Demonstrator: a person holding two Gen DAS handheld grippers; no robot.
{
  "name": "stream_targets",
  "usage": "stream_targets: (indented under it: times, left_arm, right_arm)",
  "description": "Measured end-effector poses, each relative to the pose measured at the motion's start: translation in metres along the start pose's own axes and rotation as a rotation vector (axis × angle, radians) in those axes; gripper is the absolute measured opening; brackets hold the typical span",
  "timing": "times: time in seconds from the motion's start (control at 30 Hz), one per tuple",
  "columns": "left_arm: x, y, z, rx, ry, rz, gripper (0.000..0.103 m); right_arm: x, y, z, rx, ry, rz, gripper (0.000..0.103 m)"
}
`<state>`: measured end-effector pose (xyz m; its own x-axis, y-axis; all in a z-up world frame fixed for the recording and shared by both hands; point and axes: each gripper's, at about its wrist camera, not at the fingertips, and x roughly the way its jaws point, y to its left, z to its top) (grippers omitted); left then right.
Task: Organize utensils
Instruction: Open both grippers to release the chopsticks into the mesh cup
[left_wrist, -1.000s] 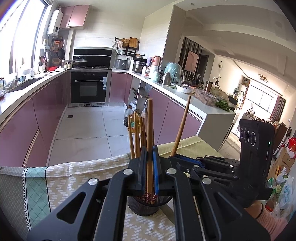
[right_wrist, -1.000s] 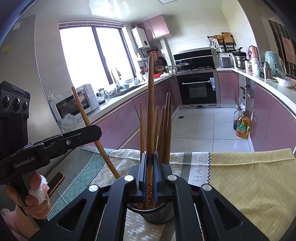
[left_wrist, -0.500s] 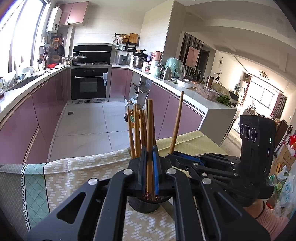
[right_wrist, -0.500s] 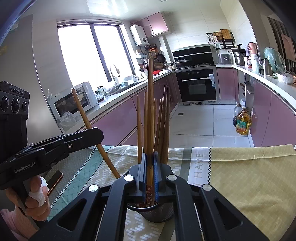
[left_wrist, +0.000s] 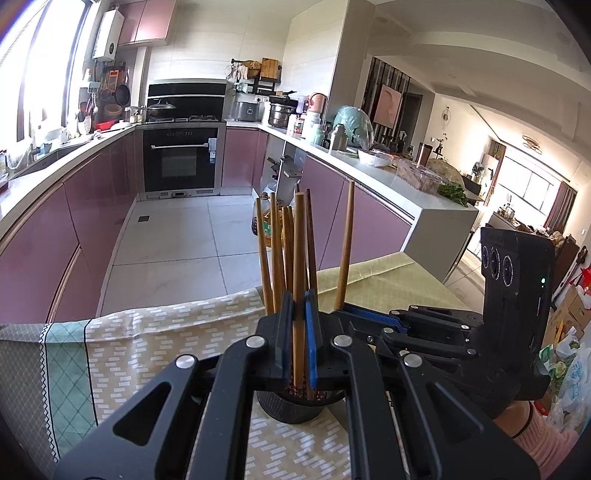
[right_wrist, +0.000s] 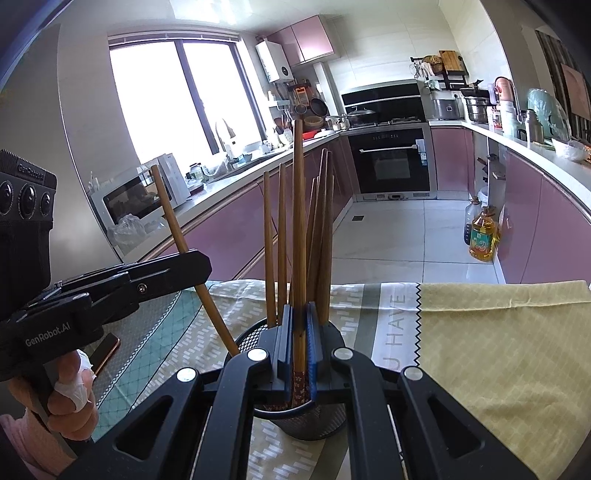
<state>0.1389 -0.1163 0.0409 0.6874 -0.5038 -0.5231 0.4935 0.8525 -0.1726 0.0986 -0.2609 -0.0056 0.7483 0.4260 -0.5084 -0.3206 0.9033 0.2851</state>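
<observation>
The left tool (left_wrist: 300, 343) is closest in its own view, and its two black arms are pressed together on one wooden chopstick (left_wrist: 298, 258) that stands almost straight up between the blue pads. The bottom end of that stick dips into a black mesh cup (left_wrist: 291, 408) that sits right under the tool. The right tool (right_wrist: 298, 347) is clamped the same way on a second chopstick (right_wrist: 297, 206), a tall one that points up, with its patterned red end down in the same cup (right_wrist: 314, 421). In the right view the left tool (right_wrist: 192, 264) comes in from the left side, with its stick leaning toward the window, and a hand (right_wrist: 70, 398) with white tape on a finger holds its handle. In the left view the right tool (left_wrist: 345, 314) reaches in from the right side, and a pink sleeve (left_wrist: 543, 443) shows under it. More chopsticks (right_wrist: 317, 236) stand loose in the cup, just behind the two that are held. The cup rests on a table (right_wrist: 498, 350) covered with a yellow and green cloth. A phone (right_wrist: 105, 350) lies flat on the cloth near the left hand. Past the table edge is a pale tiled floor (left_wrist: 166, 251). A bottle of oil (right_wrist: 482, 240) stands on the floor by the pink cupboards. Far back is a black oven (left_wrist: 180, 162).
</observation>
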Motion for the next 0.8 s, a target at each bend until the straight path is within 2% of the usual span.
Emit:
stream_targets:
  times: [0.8]
  left_arm:
    - [0.034, 0.005, -0.003, -0.013, 0.046, 0.01, 0.008]
  right_arm:
    - [0.013, -0.009, 0.0, 0.025, 0.025, -0.004, 0.008]
